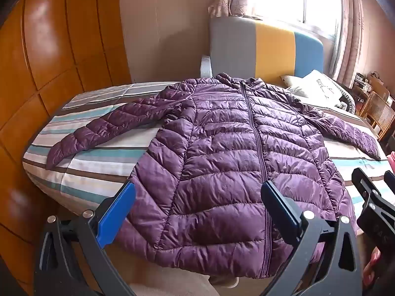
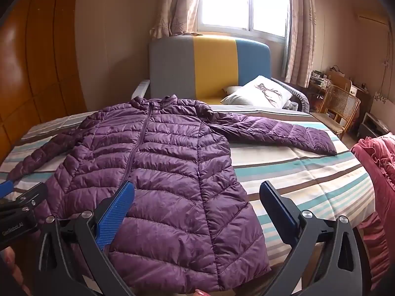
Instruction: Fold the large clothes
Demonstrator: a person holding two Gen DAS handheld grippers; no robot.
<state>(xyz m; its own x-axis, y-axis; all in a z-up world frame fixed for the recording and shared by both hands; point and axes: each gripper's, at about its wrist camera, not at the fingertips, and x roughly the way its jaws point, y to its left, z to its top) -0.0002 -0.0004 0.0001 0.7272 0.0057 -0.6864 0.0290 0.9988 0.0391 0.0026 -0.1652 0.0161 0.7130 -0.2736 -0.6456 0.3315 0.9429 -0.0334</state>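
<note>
Jacket: the purple puffer jacket lies flat on the striped bed, zipped, front up, collar toward the top of the frame, hem at the bottom edge.
Sleeves: both spread out, the left sleeve reaching mid left, the right sleeve reaching mid right.
Left gripper: released, jaws wide, hovering over the hem, gripping nothing.
Right gripper: released too, above the hem's lower right part.
Your step: likely start with a sleeve; pinch it at the cuff and lay it across the chest.
Watch: slippery, puffy fabric; bite deep so it won't slide out.
</note>
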